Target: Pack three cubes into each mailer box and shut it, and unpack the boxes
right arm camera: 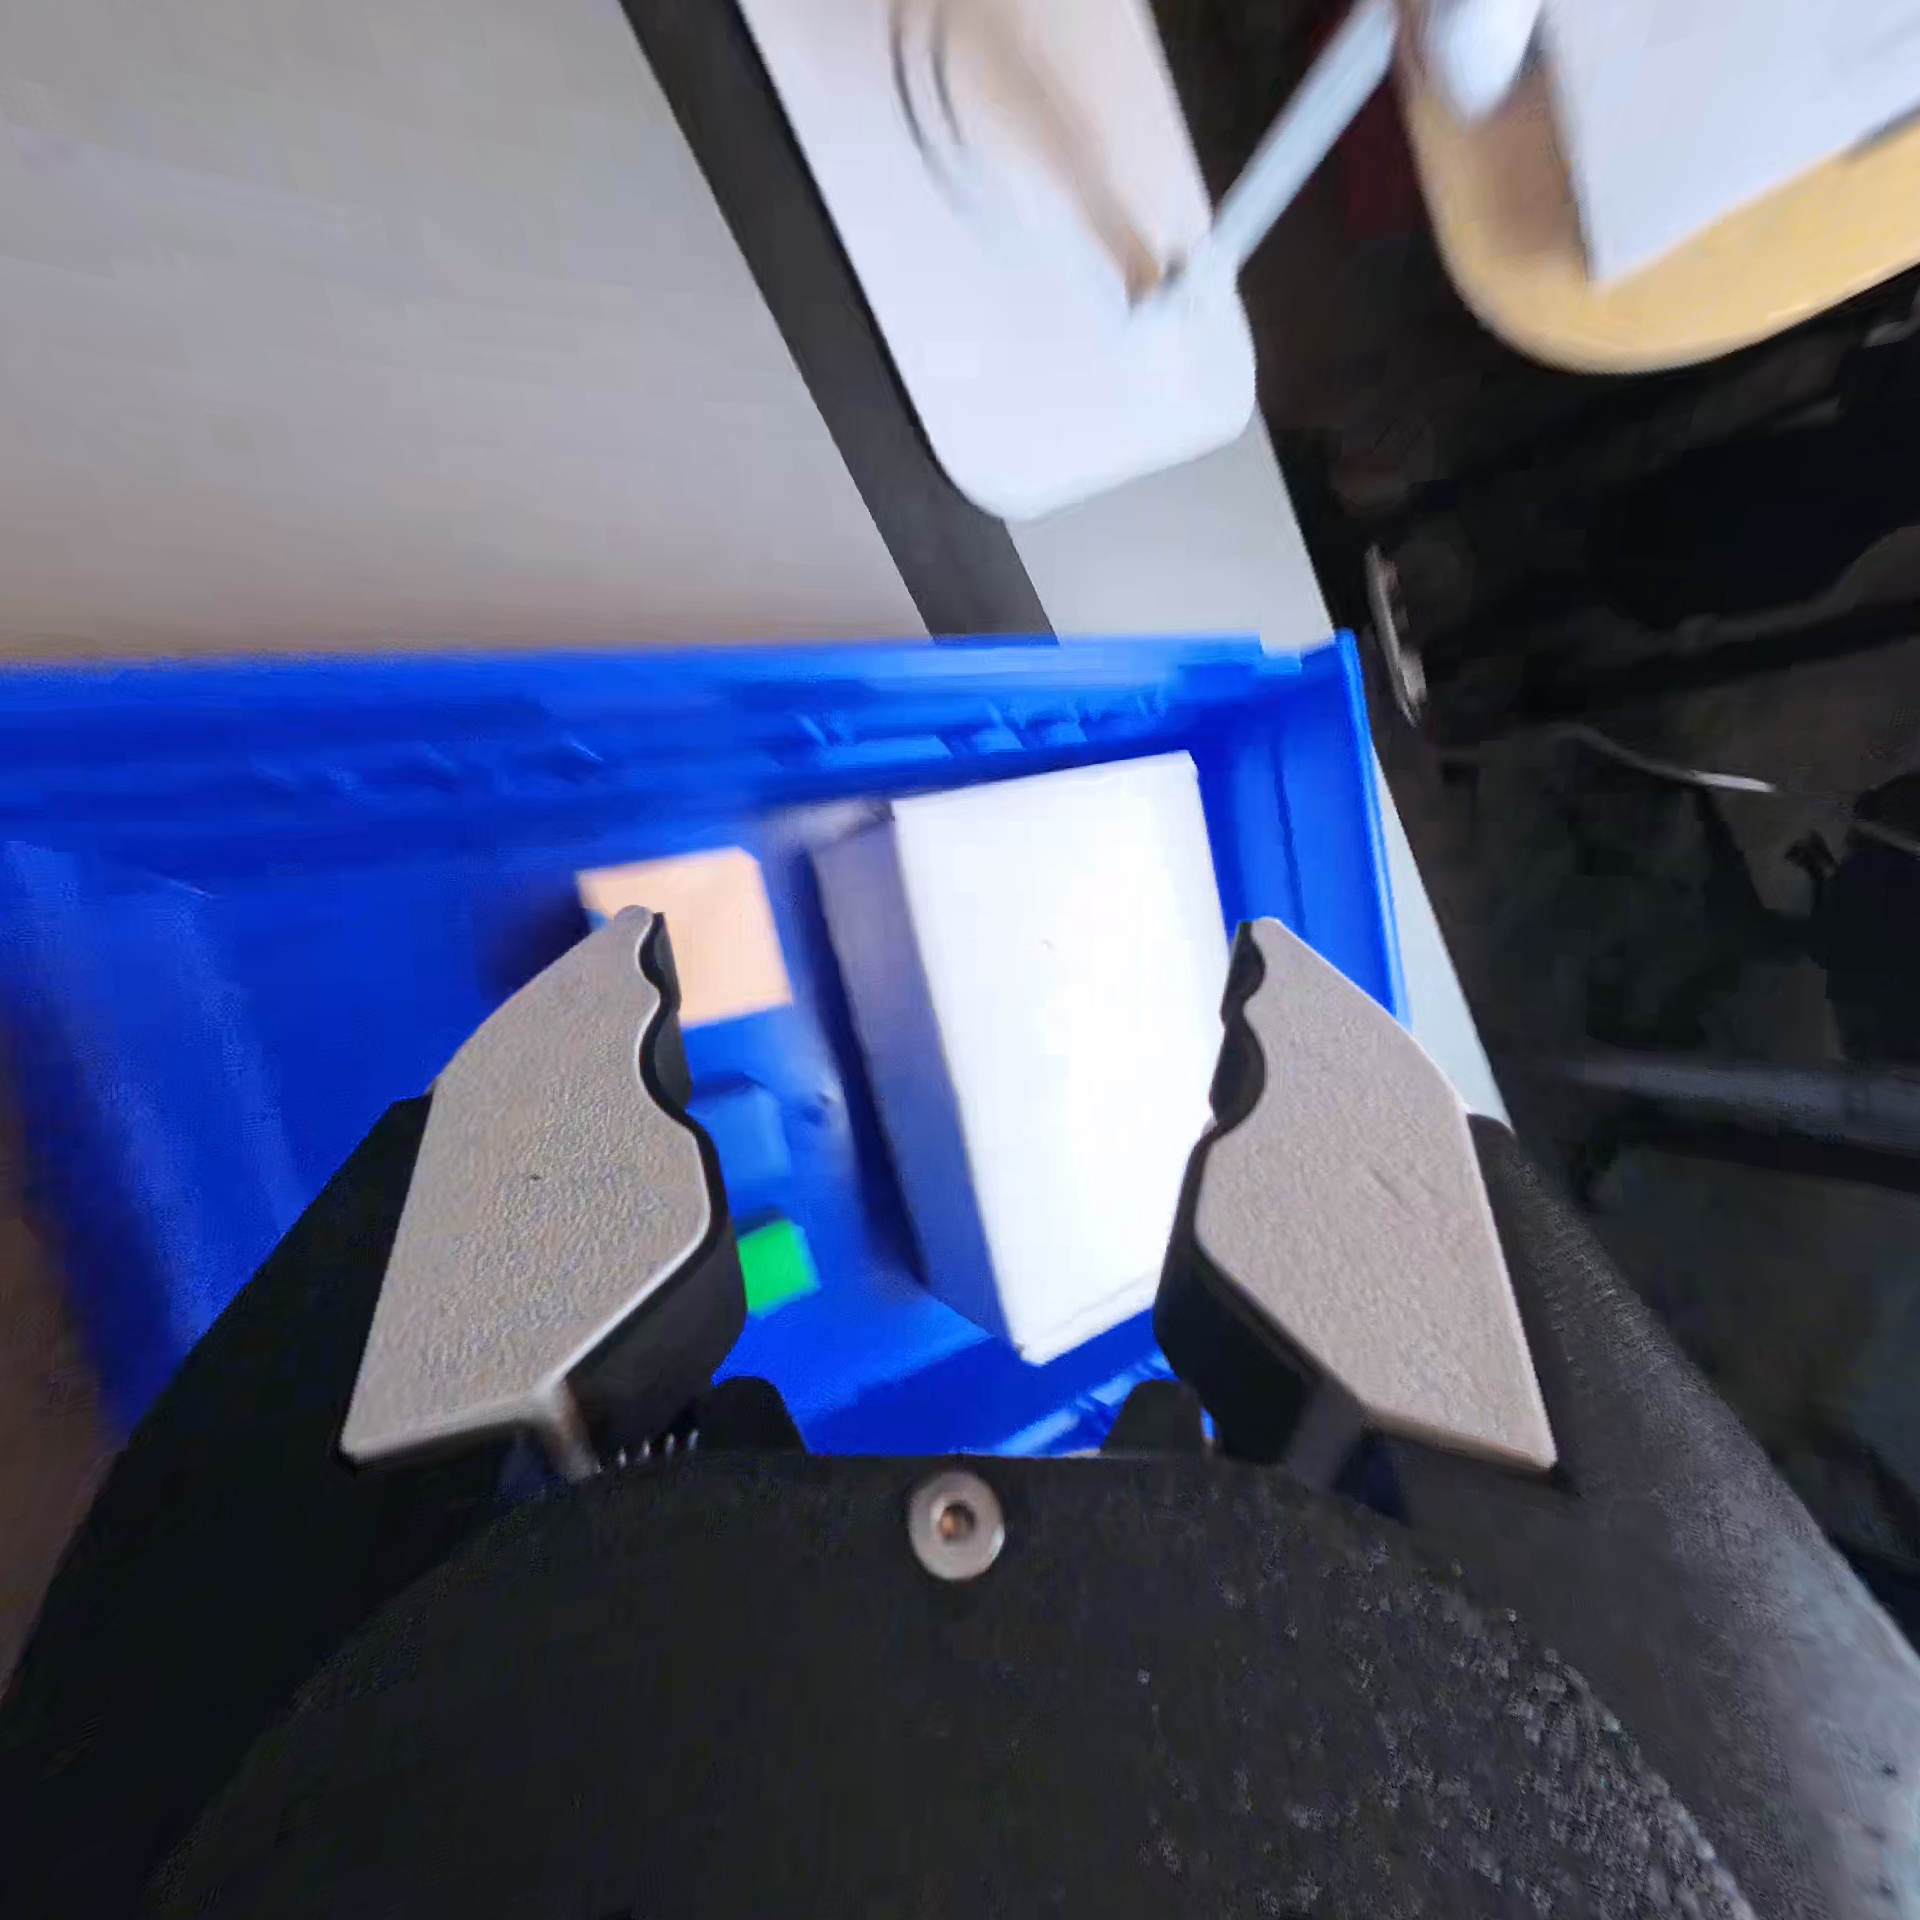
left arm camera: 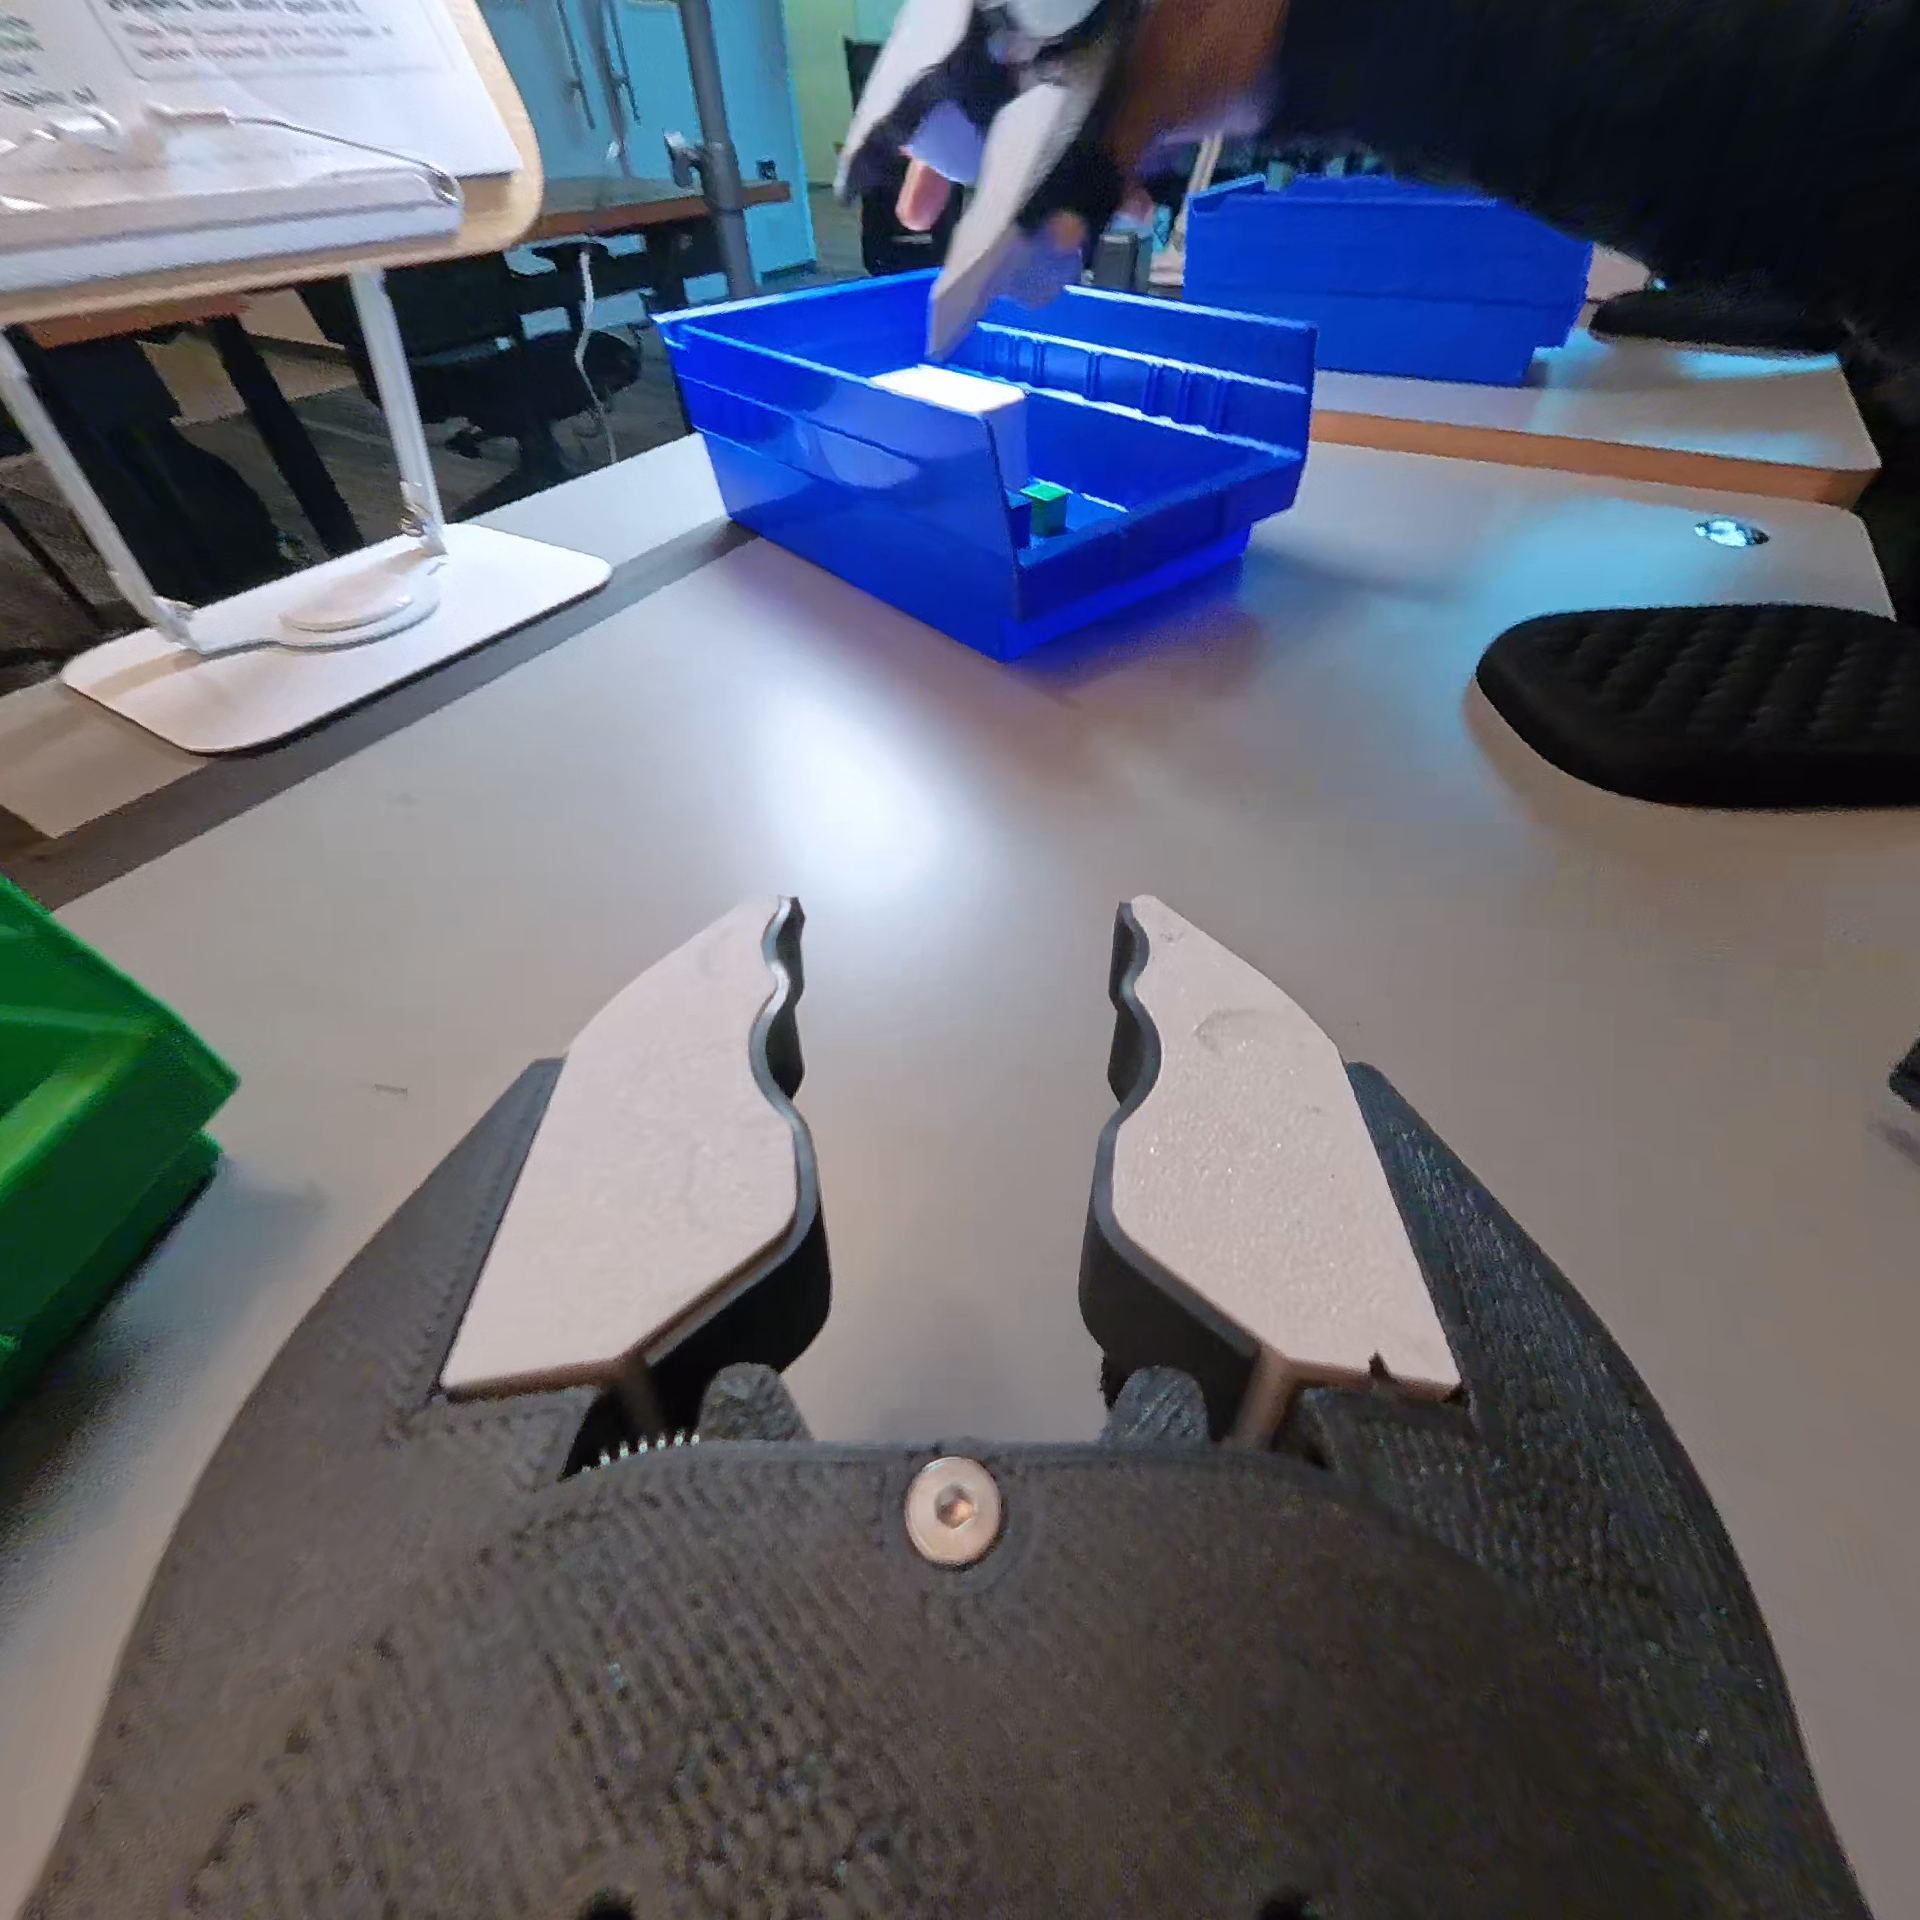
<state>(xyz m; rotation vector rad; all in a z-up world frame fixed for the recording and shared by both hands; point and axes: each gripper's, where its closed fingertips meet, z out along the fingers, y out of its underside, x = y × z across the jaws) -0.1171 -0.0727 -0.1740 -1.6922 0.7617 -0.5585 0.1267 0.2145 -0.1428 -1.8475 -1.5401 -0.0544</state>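
Left wrist view: the left gripper (left arm camera: 956, 925) hangs low over the grey table (left arm camera: 935, 790), jaws parted with only bare table between them. Two blue bins show: a near bin (left arm camera: 883, 499) ahead on the table and a far bin (left arm camera: 1382, 270) behind it on a second table. One white box (left arm camera: 951, 400) lies closed in the near bin, against its left wall toward the back; its long axis runs from the bin's low front lip toward its back wall. One green cube (left arm camera: 1044, 507) sits on the bin floor near the front lip, apart from the box. The right gripper (left arm camera: 997, 249), blurred, reaches down from above the bin, its tips just over the box's far end. One green bin (left arm camera: 94, 1101) pokes in at the left edge. A document stand (left arm camera: 343, 613) stands at left, and a black pad (left arm camera: 1714, 707) lies at right.

Right wrist view: the right gripper (right arm camera: 945, 956) looks down into the bin (right arm camera: 208, 987), jaws spread wide and holding nothing. The box (right arm camera: 1060, 1039) lies between the fingertips in the frame, beside the bin's right wall, its long axis running up and down the frame. Left of it are the green cube (right arm camera: 777, 1262), an orange cube (right arm camera: 717, 935) farther up, and a faint blue cube (right arm camera: 753, 1132) between them; blur leaves that last one uncertain. The stand's base (right arm camera: 1039, 260) shows beyond the bin.
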